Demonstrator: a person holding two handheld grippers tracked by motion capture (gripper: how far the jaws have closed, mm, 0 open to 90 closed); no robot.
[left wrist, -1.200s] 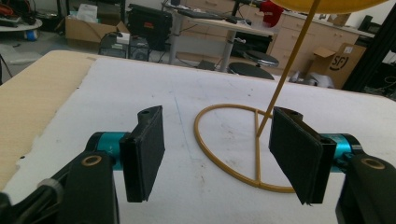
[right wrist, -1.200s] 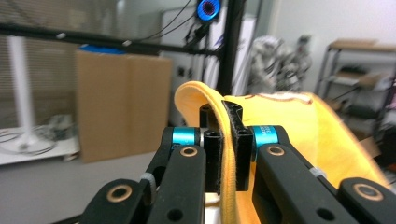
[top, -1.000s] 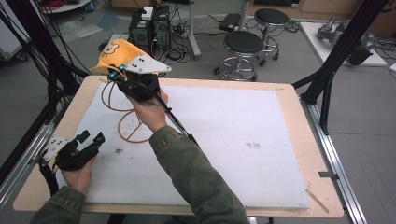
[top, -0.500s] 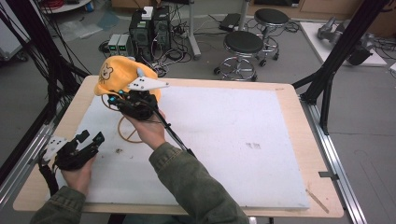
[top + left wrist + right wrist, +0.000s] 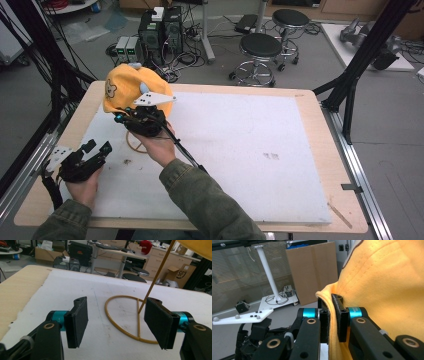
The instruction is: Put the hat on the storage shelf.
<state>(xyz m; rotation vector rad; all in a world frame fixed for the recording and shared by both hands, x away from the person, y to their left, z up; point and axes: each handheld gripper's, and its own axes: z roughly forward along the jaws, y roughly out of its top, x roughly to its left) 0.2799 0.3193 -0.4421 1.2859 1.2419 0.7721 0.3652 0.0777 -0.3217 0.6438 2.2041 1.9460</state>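
Observation:
A yellow cap (image 5: 131,87) with a bear face hangs over the table's far left. My right gripper (image 5: 131,114) is shut on its lower edge. In the right gripper view the jaws (image 5: 332,320) pinch the folded brim of the cap (image 5: 387,290). Under it a yellow wire stand has its ring base (image 5: 134,146) flat on the white mat. The stand's thin rod (image 5: 155,277) rises to the cap's edge (image 5: 197,247). My left gripper (image 5: 98,146) stands open near the front left, its pads (image 5: 77,321) apart with nothing between them and pointing at the ring base (image 5: 125,315).
A white mat (image 5: 250,150) covers most of the wooden table (image 5: 310,100). Black frame posts (image 5: 360,65) stand at the right and left. Stools (image 5: 260,47) and computer cases (image 5: 160,25) lie beyond the far edge. The left gripper's white plate (image 5: 242,316) shows low in the right gripper view.
My right gripper has brought the cap nearer and slightly left, and turned it more upright over the stand. The left gripper has stayed still and open.

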